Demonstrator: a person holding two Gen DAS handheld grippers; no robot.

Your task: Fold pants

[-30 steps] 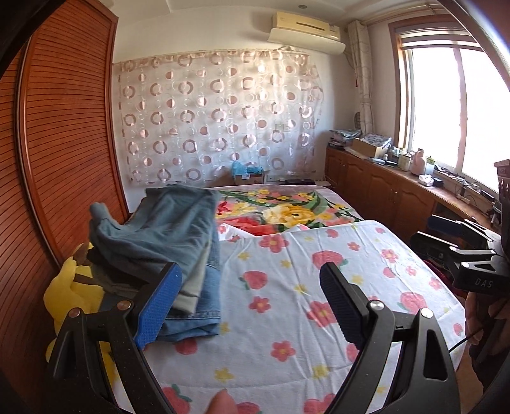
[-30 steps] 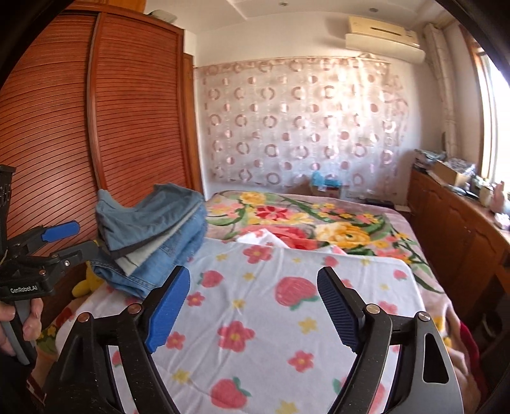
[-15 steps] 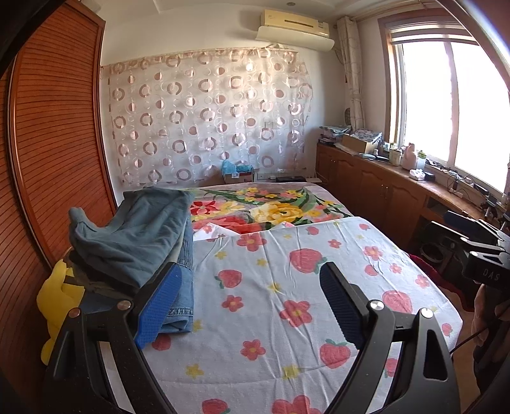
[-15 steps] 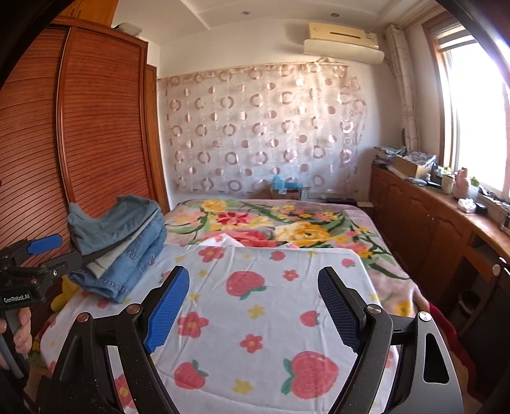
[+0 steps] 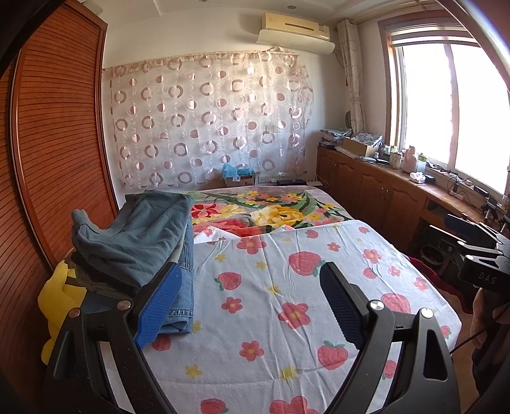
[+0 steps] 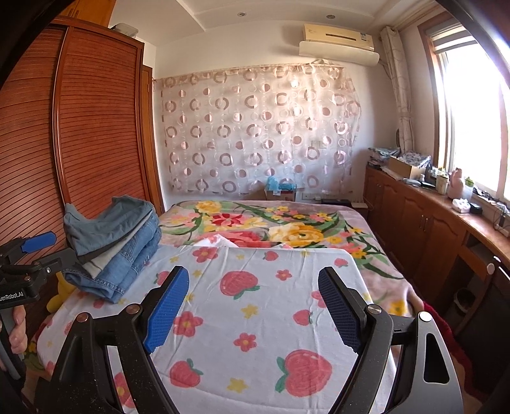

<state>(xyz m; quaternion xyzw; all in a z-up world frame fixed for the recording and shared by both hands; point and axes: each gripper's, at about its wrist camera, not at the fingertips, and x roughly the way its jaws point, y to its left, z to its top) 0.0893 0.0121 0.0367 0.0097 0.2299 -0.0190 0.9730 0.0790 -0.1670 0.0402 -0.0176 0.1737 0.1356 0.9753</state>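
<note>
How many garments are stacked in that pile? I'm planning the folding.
3 visible in the pile at the bed's left edge: teal on top, pale in the middle, denim at the bottom; more may be hidden.

Strawberry-print sheet (image 6: 264, 305) over floral blanket (image 6: 287, 229); yellow plush toy (image 5: 59, 299) by wooden wardrobe (image 6: 95, 133); circle-pattern curtain (image 5: 207, 121), air conditioner (image 5: 295, 30), cluttered counter (image 6: 446, 203).

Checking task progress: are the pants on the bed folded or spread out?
Folded: the pants lie in a stack of layers at the bed's left edge.
</note>
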